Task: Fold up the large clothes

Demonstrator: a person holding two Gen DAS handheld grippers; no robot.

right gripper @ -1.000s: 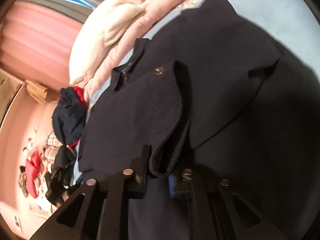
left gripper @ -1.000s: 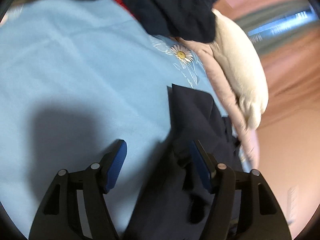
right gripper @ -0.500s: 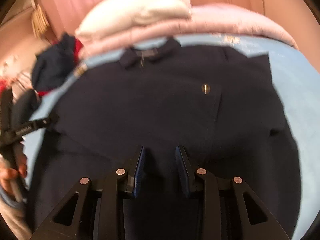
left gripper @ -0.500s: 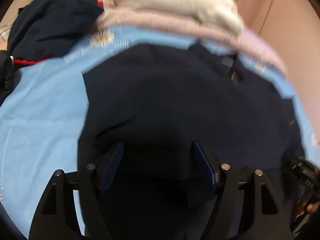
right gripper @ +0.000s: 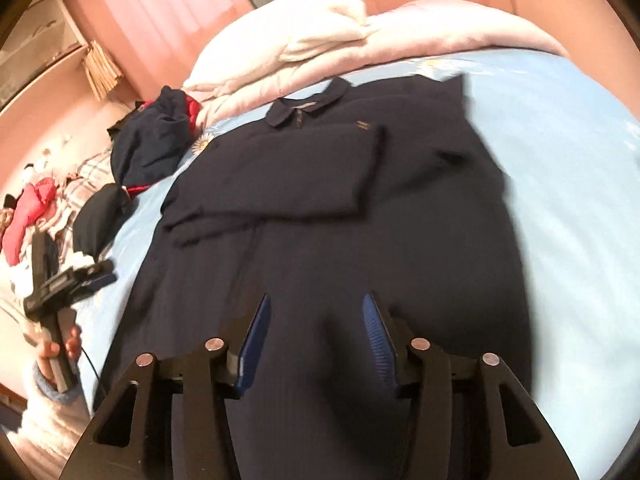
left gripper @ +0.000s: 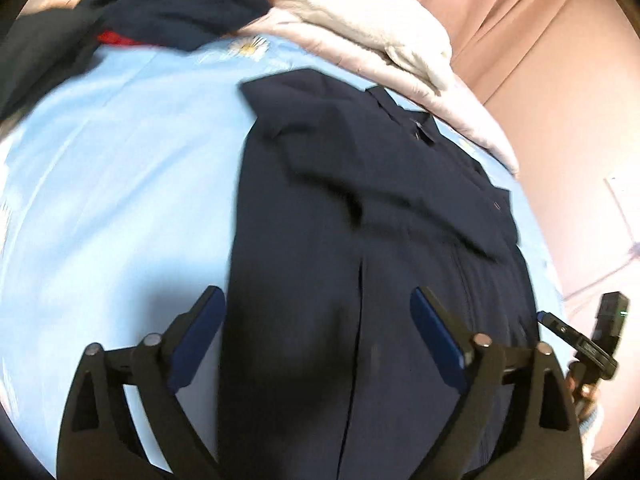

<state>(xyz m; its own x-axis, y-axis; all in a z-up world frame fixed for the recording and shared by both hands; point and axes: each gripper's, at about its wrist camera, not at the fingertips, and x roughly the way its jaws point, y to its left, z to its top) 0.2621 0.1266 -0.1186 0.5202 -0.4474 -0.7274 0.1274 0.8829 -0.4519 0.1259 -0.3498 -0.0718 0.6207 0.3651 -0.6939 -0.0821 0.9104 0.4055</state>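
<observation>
A large navy collared garment (left gripper: pixel 352 216) (right gripper: pixel 328 208) lies spread on the light blue bedsheet (left gripper: pixel 120 184) (right gripper: pixel 568 168), collar toward the pillows, both sleeves folded across the chest. My left gripper (left gripper: pixel 318 300) hovers above its lower left part, jaws opening wide, nothing between the pads. My right gripper (right gripper: pixel 316 306) hangs over the lower middle of the garment, jaws opening, pads clear of the cloth. The left gripper (right gripper: pixel 86 276) shows in the right wrist view at the bed's left edge, held by a hand. The right gripper (left gripper: pixel 560 326) appears at the right edge of the left wrist view.
A cream pillow (right gripper: pixel 296 40) and pink quilt (right gripper: pixel 448 28) lie at the head of the bed. A heap of dark and red clothes (right gripper: pixel 156 140) (left gripper: pixel 172 4) sits at the sheet's far left corner. More clothes (right gripper: pixel 36 208) lie on the floor beyond. Pink curtains (left gripper: pixel 560 60) hang nearby.
Both grippers pulled back from the garment and rolled level. The right gripper let go of the sleeve cuff, which now lies folded across the chest. Both jaws spread wider.
</observation>
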